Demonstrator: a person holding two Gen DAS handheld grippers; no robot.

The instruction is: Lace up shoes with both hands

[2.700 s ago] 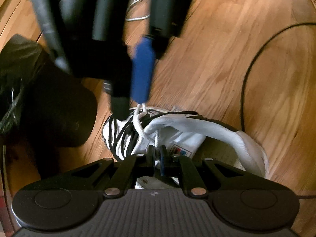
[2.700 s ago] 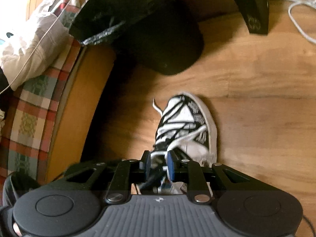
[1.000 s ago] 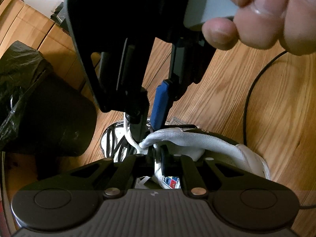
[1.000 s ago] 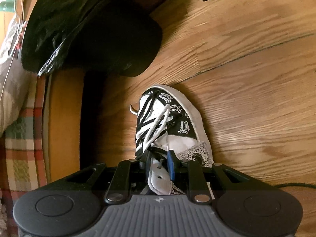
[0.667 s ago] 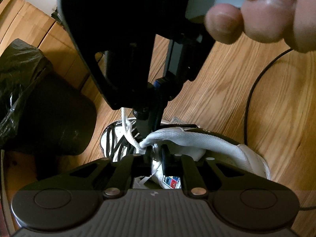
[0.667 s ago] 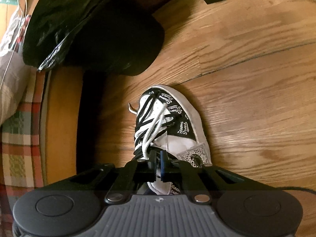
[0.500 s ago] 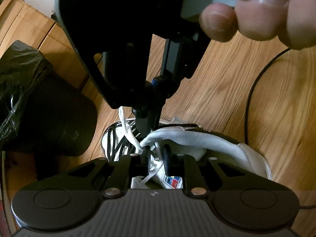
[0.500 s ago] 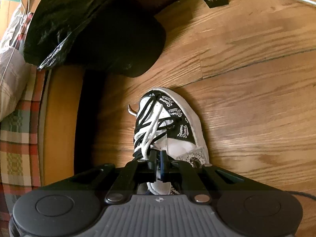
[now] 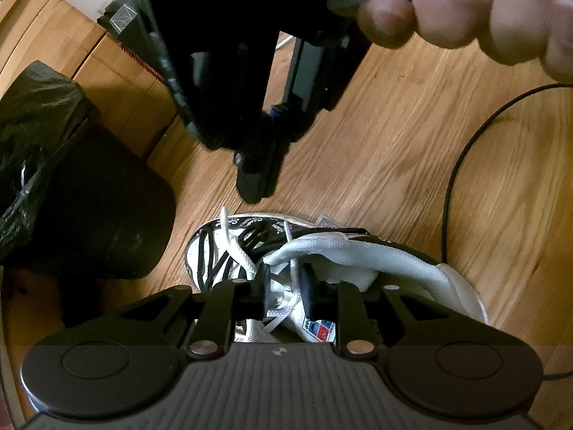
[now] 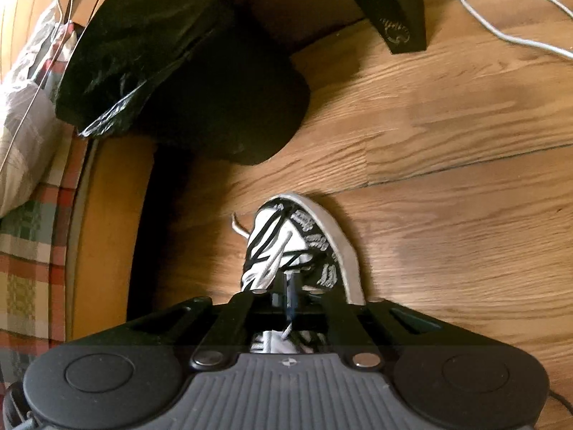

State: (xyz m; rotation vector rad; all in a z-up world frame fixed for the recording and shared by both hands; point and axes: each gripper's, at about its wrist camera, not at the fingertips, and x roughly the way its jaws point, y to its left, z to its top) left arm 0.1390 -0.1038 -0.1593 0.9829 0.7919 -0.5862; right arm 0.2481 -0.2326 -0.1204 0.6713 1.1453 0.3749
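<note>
Black-and-white sneaker (image 9: 322,251) lies on the wood floor (image 9: 394,150), toe pointing away from both cameras; white upper with black stripe and script print, white rubber toe rim, padded white collar, coloured tag on the tongue. White shoelace (image 9: 232,247) runs loose over the eyelet rows, one end trailing off the toe side onto the floor. Left tongs (image 9: 284,288) sit low over the tongue, jaws parted and just been opening; a lace strand hangs between the fingers, pads not pressing it. Right tongs (image 10: 288,288) hover above the laced forefoot, jaws nearly pressed together, having opened slightly; a lace strand appears to pass through the narrow gap, but whether it is pinched cannot be told. In the left wrist view the right tongs' body hangs just above the toe, the person's hand (image 9: 483,10) gripping it at top. Black bin (image 10: 229,107) with black liner stands near the toe on the left; wooden furniture edge (image 10: 107,233) runs close alongside that side. Black cable (image 9: 465,165) curves near the heel on the right. Open floor lies to the right of the shoe.
</note>
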